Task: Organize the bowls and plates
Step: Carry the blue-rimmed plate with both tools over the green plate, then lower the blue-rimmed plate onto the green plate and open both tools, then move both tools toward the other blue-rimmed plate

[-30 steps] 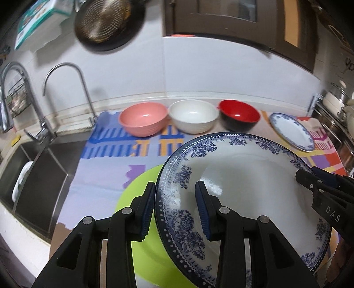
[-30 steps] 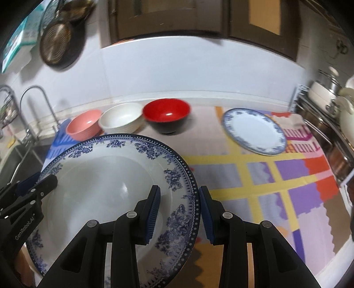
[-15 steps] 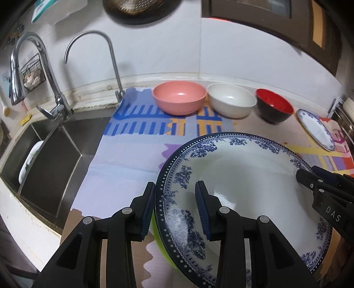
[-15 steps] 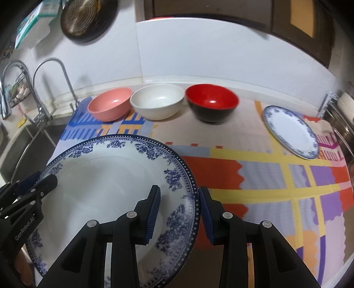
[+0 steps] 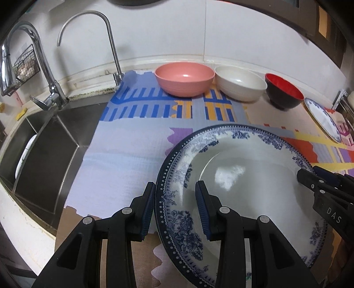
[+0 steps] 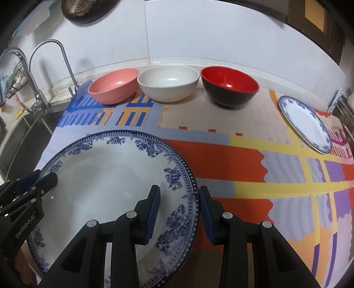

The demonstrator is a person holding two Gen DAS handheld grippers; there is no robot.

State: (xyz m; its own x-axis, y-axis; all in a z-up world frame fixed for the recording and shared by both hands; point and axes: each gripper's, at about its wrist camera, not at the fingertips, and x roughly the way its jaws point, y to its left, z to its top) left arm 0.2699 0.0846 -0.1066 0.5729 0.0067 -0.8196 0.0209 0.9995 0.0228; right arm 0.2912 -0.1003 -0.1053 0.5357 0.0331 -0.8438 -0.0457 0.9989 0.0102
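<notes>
Both grippers hold one large blue-and-white plate [image 5: 247, 177] above the patterned mat. My left gripper [image 5: 174, 206] is shut on its left rim. My right gripper [image 6: 179, 208] is shut on its right rim [image 6: 190, 177]. At the back of the mat stand a pink bowl [image 5: 184, 78], a white bowl [image 5: 240, 83] and a red-and-black bowl [image 5: 284, 90] in a row. They also show in the right wrist view: pink bowl [image 6: 114, 85], white bowl [image 6: 168, 83], red-and-black bowl [image 6: 230, 85]. A smaller blue-and-white plate [image 6: 306, 123] lies at the right.
A steel sink [image 5: 44, 150] with two taps [image 5: 46, 66] lies to the left of the mat. A wire rack [image 6: 345, 110] stands at the far right edge. A dark pan [image 6: 86, 11] hangs on the wall above.
Both grippers carried the large plate forward and lower over the mat, toward the bowls. The green plate seen under it a second ago is out of view.
</notes>
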